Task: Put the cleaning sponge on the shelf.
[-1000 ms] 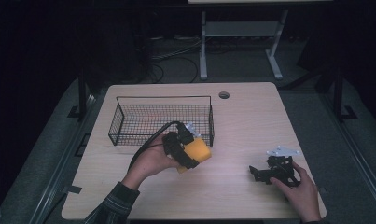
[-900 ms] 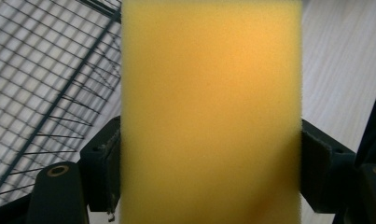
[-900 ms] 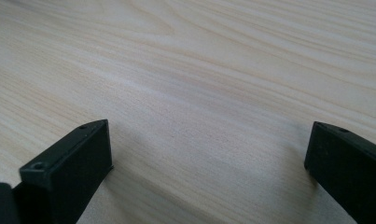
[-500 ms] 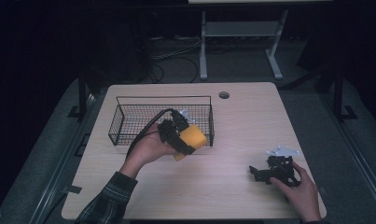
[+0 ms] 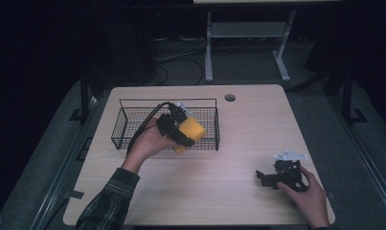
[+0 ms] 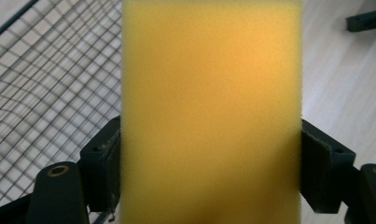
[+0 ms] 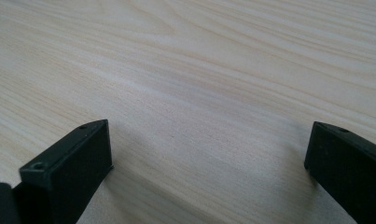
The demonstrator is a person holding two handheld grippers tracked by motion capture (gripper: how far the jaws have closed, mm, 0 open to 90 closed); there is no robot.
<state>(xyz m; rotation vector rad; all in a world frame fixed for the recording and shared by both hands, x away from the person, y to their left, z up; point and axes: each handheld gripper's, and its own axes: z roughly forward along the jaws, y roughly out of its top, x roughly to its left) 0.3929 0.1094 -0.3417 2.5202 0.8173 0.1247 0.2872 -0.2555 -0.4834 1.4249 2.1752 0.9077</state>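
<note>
Sponge (image 5: pixel 190 132), clamped in the left gripper (image 5: pixel 177 125), is now carried up over the basket (image 5: pixel 128 125) rim, so a drop-in is judged near; right gripper (image 5: pixel 277 176) is rested open on the table (image 5: pixel 238 124).

A light wooden table (image 5: pixel 238 201) with rounded corners stands in a dim room, its pale grain catching most of the light. A small round grommet hole (image 5: pixel 230 97) sits near its far edge. The table rests on grey carpeted floor (image 5: pixel 47 163) that fades into darkness at left and right. Beyond the far edge, the white legs of a stand (image 5: pixel 248 33) rise from the floor, and dark cables (image 5: pixel 181 60) lie tangled to their left. Black uprights (image 5: pixel 84 96) flank the table on both sides. The far background is almost black.
</note>
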